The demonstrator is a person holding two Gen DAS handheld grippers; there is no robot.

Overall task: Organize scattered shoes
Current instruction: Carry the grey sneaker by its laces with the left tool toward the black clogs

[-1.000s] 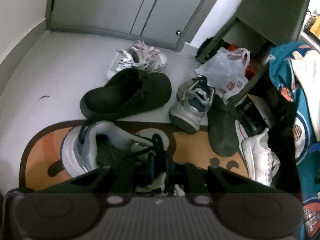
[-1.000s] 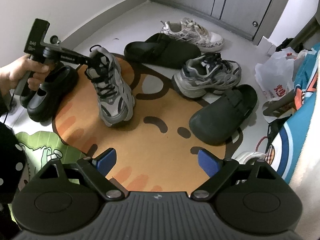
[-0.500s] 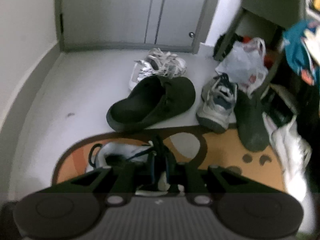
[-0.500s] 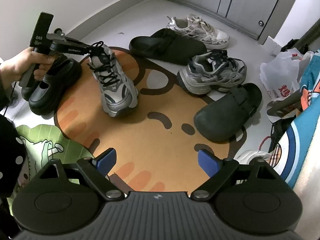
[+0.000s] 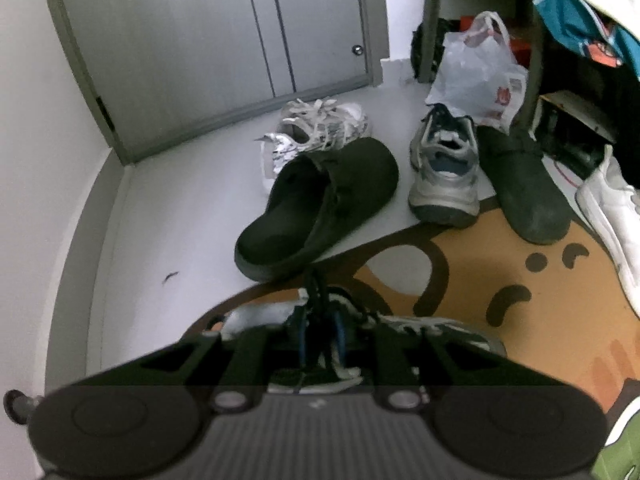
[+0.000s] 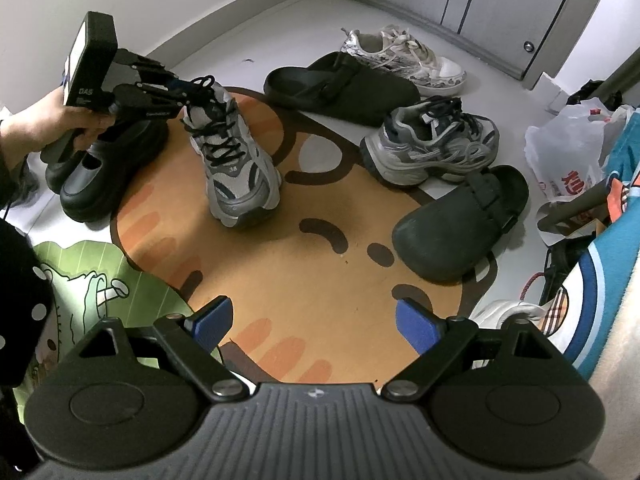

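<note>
Left gripper [image 6: 188, 94] at ten o'clock, jaws opening around grey sneaker's [image 6: 236, 160] laces on orange mat [image 6: 320, 280]; right gripper [image 6: 314, 322] hovering, jaws wide apart, empty.

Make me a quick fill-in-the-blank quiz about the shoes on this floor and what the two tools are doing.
1. The left tool is at the heel end of a grey ____ with black laces, standing on the orange mat.
2. The right tool has ____ pads and nothing between them.
3. The black platform shoes stand on the ____ side of the right wrist view.
4. The two dark clogs lie ____ from each other.

Missing words: sneaker; blue; left; apart
</note>
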